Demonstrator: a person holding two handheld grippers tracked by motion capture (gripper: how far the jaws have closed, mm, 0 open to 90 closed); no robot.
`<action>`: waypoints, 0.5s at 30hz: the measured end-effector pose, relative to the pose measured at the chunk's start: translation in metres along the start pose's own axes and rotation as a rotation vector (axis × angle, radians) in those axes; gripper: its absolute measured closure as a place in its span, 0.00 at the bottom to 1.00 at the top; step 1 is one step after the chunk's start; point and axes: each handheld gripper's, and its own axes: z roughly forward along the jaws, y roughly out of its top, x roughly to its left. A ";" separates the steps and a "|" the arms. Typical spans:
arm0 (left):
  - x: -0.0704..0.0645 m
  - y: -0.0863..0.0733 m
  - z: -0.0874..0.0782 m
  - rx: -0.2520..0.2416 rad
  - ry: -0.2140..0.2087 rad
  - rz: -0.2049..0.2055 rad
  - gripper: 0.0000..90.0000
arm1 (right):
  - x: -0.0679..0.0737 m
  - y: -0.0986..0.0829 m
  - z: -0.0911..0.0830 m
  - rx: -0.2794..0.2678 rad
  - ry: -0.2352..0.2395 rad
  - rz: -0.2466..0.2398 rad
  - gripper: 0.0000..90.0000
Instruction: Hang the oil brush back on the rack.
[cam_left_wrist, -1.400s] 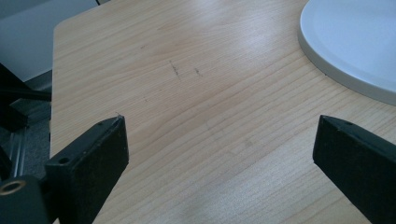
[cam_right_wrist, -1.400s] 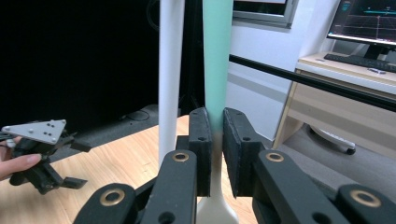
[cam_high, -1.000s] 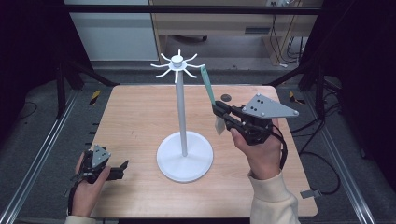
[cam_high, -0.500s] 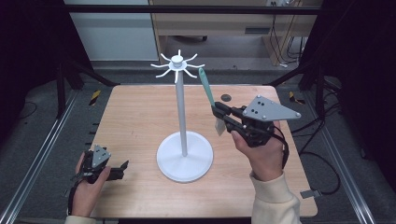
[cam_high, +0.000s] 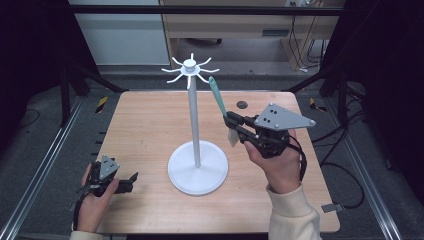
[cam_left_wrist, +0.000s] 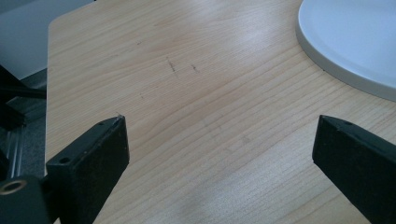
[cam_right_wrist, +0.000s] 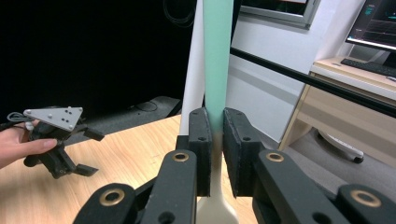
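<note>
A white stand (cam_high: 195, 125) with a round base and a ring of hooks (cam_high: 190, 67) at its top rises from the middle of the wooden table (cam_high: 145, 120). My right gripper (cam_high: 229, 120) is shut on a utensil with a teal handle (cam_high: 216, 95) and a pale head, held upright just right of the pole. The handle's tip is close beside the hooks. In the right gripper view the jaws (cam_right_wrist: 216, 121) clamp the teal handle (cam_right_wrist: 217, 56) in front of the white pole (cam_right_wrist: 194, 70). My left gripper (cam_high: 131, 180) rests open at the front left; nothing lies between its jaws (cam_left_wrist: 219, 140).
A small dark round object (cam_high: 242, 104) lies on the table behind the right gripper. The stand's base (cam_left_wrist: 355, 42) is to the right of the left gripper. Metal rails (cam_high: 45, 165) run along both table sides. A desk with a monitor (cam_right_wrist: 378, 21) stands beyond the table.
My right gripper has shifted slightly left with the utensil, bringing the handle's tip nearer the hooks. The left gripper has not moved.
</note>
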 end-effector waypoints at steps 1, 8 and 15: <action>0.000 0.000 0.000 -0.001 0.000 -0.001 0.04 | 0.000 0.000 0.000 0.003 0.000 0.001 0.91; 0.000 0.000 0.000 -0.002 0.002 -0.002 0.04 | 0.001 -0.001 0.004 0.015 0.004 -0.002 0.91; 0.000 0.000 0.000 0.000 -0.001 0.001 0.04 | 0.002 -0.003 0.008 0.025 0.003 0.003 0.91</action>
